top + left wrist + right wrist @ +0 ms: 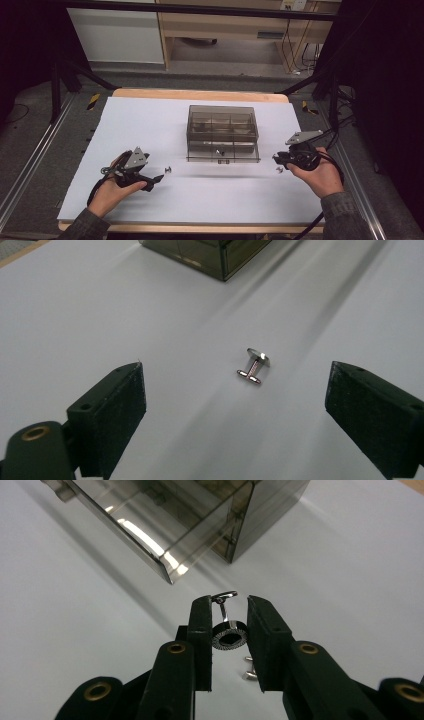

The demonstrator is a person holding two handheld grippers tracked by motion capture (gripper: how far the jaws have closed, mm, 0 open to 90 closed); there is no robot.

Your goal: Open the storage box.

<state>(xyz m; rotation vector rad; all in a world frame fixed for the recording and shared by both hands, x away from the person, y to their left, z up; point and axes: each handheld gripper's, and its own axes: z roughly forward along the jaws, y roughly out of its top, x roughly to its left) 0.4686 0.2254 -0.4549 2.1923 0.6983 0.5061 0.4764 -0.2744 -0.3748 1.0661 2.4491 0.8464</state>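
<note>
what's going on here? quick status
A person works two handheld grippers at a white table. The right gripper is shut on a black-faced cufflink, held clear of the table near the smoky clear organizer box, whose front drawer stands pulled out. Another cufflink lies under it. The left gripper is open, with a silver cufflink lying untouched ahead of its jaws.

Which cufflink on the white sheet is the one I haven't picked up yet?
Start at the smoky clear organiser box in the middle of the white sheet, then look toward its front left. There a silver cufflink lies alone on the sheet between the open jaws of the left tool. Unlike the round dark-faced cufflink clamped in the right tool, nothing touches it.
</note>
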